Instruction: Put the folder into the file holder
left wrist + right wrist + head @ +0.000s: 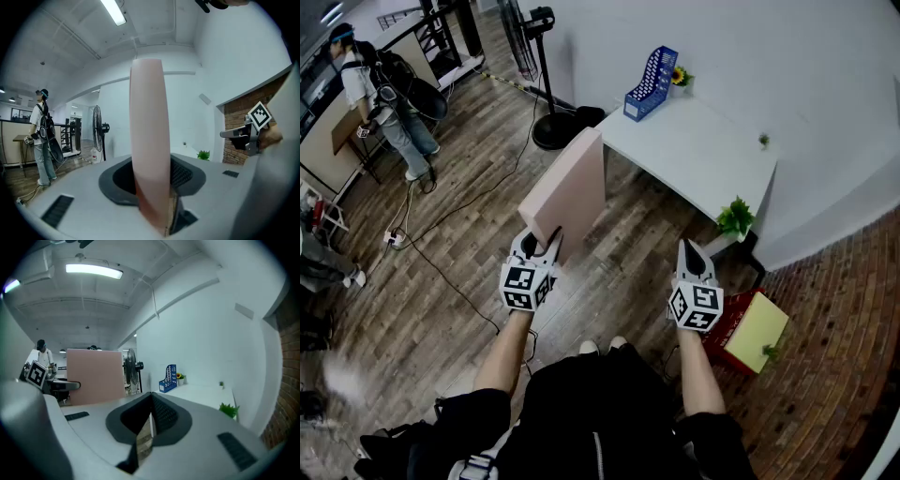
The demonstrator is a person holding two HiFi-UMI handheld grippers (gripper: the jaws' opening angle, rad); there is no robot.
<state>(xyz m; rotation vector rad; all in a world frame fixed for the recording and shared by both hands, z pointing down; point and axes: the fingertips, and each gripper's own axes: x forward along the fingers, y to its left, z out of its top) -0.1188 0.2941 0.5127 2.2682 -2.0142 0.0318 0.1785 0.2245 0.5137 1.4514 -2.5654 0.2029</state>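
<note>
My left gripper is shut on the lower edge of a thick pink folder, which stands upright above the wooden floor. In the left gripper view the folder shows edge-on between the jaws. A blue file holder stands at the far corner of the white table, well beyond the folder. My right gripper hangs to the right, shut with nothing in it. From the right gripper view I see the folder at the left and the file holder ahead.
A standing fan is left of the table. A small potted plant sits at the table's near corner, a flower pot beside the holder. A red crate lies at my right. A person stands far left; cables cross the floor.
</note>
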